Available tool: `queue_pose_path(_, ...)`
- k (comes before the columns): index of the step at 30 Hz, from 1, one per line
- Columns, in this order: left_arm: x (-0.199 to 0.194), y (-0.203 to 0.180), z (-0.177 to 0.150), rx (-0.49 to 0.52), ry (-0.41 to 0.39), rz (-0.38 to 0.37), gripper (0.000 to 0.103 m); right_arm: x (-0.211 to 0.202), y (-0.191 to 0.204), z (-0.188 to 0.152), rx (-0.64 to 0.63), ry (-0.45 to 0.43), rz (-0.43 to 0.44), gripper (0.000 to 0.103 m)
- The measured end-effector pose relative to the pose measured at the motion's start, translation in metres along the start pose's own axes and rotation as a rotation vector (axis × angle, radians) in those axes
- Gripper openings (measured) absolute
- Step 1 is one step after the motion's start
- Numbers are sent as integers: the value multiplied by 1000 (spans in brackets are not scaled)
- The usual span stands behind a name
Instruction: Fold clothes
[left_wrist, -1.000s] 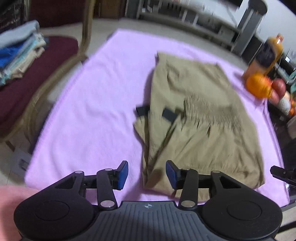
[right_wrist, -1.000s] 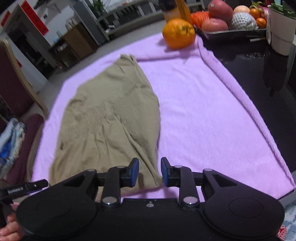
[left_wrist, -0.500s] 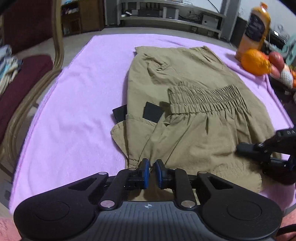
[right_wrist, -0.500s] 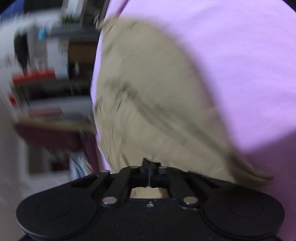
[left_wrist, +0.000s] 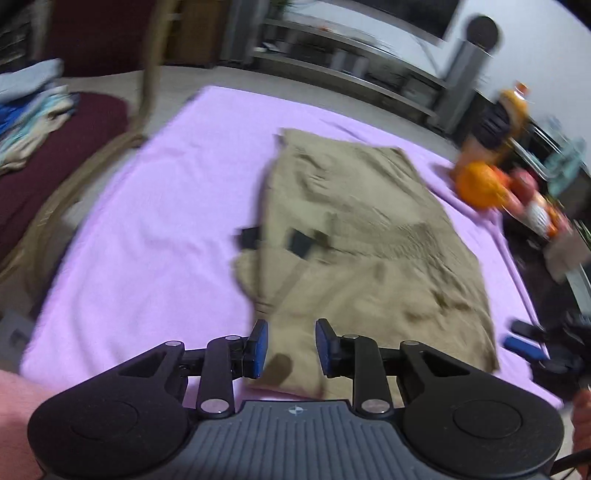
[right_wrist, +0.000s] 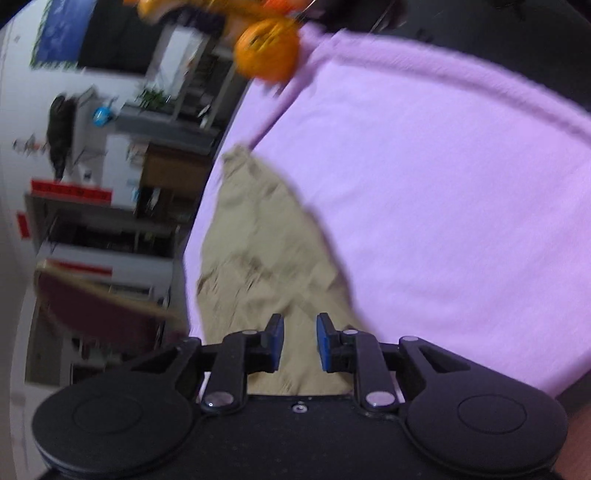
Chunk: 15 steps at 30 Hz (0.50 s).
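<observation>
Khaki shorts (left_wrist: 362, 251) lie folded on a purple towel (left_wrist: 159, 229), with an elastic waistband across the middle and two black tabs at the left fold. My left gripper (left_wrist: 288, 347) is open and empty just above the shorts' near edge. My right gripper (right_wrist: 300, 341) is open and empty over the shorts' near right corner (right_wrist: 266, 258); it also shows in the left wrist view (left_wrist: 532, 343) at the right edge. Both views are motion-blurred.
An orange (left_wrist: 476, 182), an orange bottle (left_wrist: 506, 114) and more fruit stand at the towel's far right. A wooden chair with a maroon seat (left_wrist: 55, 155) holds stacked clothes (left_wrist: 26, 110) at the left. The orange also shows in the right wrist view (right_wrist: 267, 51).
Half a second ago both grippers were shut at the shorts' near edge. Now both are open and empty, and have pulled back.
</observation>
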<state>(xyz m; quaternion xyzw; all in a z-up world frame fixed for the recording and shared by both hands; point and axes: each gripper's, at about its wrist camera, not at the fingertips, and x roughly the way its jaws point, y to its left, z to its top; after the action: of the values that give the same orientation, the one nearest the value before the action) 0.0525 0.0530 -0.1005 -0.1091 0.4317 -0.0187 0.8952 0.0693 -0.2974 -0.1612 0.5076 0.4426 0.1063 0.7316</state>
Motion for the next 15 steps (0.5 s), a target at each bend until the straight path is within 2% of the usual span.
queue_pose_path(3, 22, -11, -10, 67, 80, 48, 29, 19, 14, -15, -62, 106, 27, 20)
queue_pose_path(4, 27, -11, -12, 81, 98, 73, 33, 26, 18, -20, -81, 140, 35, 20)
queue_pose_path(6, 36, -10, -14, 102, 126, 113, 37, 36, 8, -20, -47, 153, -9, 20)
queue_pose_path(7, 36, -10, -15, 100, 128, 116, 37, 42, 3, -19, -29, 159, -31, 15)
queue_pose_path(8, 35, -8, -15, 93, 128, 115, 37, 40, -9, -13, 23, 144, -27, 3)
queue_pose_path(9, 33, -5, -14, 78, 123, 118, 37, 31, -15, -7, 72, 107, -32, 2)
queue_pose_path(10, 29, -1, -12, 59, 111, 128, 33, 22, -21, -2, 119, 68, -38, 2)
queue_pose_path(11, 24, 2, -9, 41, 92, 138, 28, 11, -18, 4, 107, 23, -53, 8)
queue_pose_path(13, 8, 7, 2, 2, 34, 124, 24, -12, 3, 16, 20, -52, -78, 13)
queue_pose_path(15, -9, 7, 17, -27, -29, 87, 24, -32, 31, 26, -51, -100, -22, 13)
